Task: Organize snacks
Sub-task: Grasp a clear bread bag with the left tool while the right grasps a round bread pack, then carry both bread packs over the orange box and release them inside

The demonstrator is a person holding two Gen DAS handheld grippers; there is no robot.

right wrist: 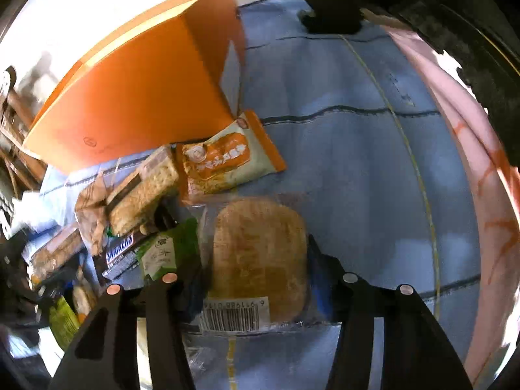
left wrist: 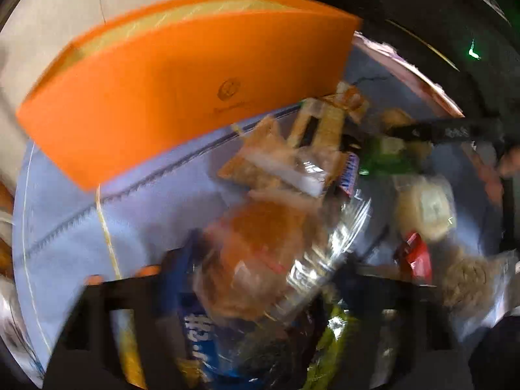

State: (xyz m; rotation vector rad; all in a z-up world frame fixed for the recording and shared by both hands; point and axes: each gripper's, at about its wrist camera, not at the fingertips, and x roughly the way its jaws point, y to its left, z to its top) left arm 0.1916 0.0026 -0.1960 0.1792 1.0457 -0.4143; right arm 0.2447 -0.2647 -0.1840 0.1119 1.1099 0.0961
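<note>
Right gripper fingers spread wide, straddling a clear-wrapped flat bread at lower centre, not clamped on it. Left gripper view is blurred; a clear snack bag sits between its fingers, grip can't be told. Orange box at upper left, snack pile below it on blue cloth.

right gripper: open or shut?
Open. In the right wrist view the right gripper has its jaws spread wide either side of the clear-wrapped flat bread, not clamped on it.
</note>
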